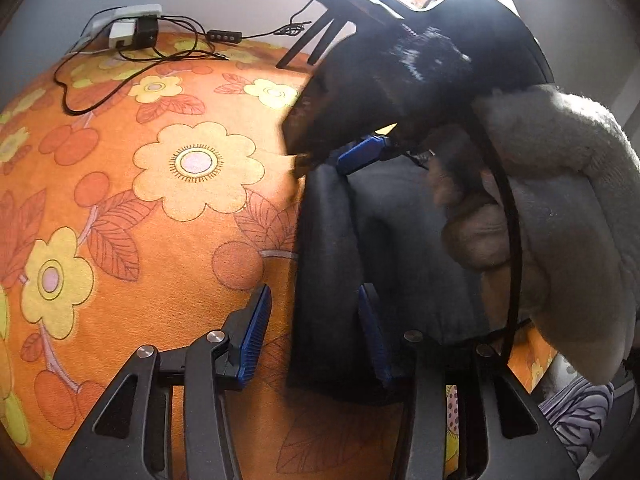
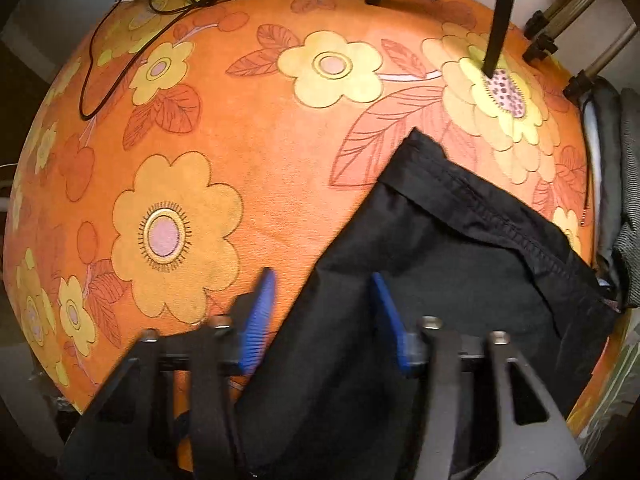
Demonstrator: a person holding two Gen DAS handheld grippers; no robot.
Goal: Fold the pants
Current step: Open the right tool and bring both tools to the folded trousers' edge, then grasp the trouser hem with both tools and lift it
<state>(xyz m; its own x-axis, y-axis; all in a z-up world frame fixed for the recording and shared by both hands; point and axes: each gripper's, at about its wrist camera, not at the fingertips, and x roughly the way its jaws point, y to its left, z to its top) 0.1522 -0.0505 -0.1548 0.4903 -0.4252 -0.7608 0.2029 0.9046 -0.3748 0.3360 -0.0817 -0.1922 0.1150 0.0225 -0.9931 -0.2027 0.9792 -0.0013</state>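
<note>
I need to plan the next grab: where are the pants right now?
In the right wrist view the black pants lie on the lower right of the orange flowered cloth, one edge running between the open jaws of the right gripper.

The pants (image 2: 420, 272) lie on the worktop (image 2: 240, 160), at its near right part. Cables (image 2: 120, 40) and what may be chargers (image 1: 136, 30) sit at the far left corner.

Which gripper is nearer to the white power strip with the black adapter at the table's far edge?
Neither clearly. Both the left gripper and the right gripper sit open over the black pants at the near side, far from the power strip across the orange floral cloth.
</note>
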